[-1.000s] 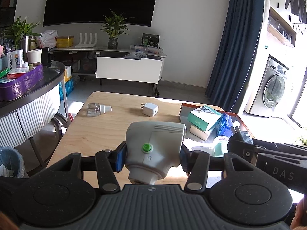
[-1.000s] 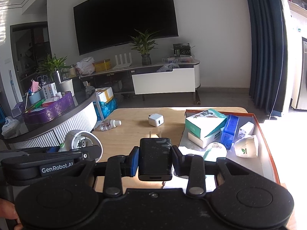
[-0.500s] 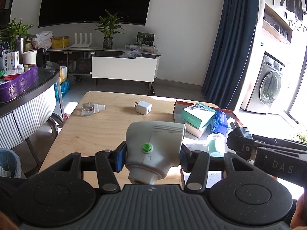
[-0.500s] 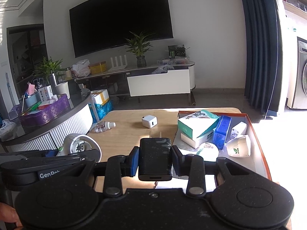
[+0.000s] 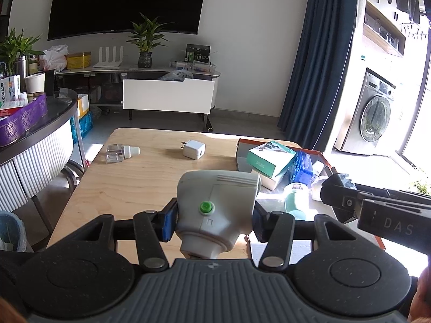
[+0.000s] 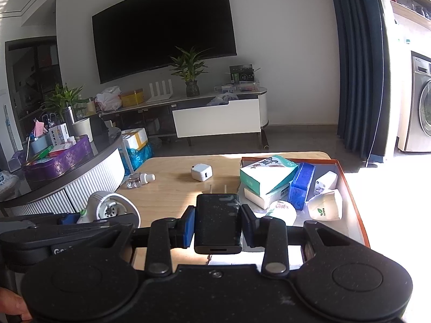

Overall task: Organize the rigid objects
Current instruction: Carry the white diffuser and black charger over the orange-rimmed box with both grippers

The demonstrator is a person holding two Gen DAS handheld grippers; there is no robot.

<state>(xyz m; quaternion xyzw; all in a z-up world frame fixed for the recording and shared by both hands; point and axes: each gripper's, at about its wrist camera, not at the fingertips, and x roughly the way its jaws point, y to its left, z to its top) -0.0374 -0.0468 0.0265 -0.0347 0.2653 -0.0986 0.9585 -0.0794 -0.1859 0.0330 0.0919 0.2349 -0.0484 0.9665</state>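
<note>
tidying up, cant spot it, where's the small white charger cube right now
The white charger cube lies loose on the wooden table, far middle in both wrist views, between the clear bottle on its left and the orange-rimmed tray on its right.

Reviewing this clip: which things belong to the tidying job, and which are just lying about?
Job:
white plug-in device with green button, in left gripper
black charger, in right gripper
white wall adapter
clear bottle
orange-rimmed tray

Lying about:
purple basket
potted plant

R claw [image 6: 217,224] clamps black charger [image 6: 217,222] above wood table [image 6: 172,185], tray [image 6: 353,188] right.
</note>
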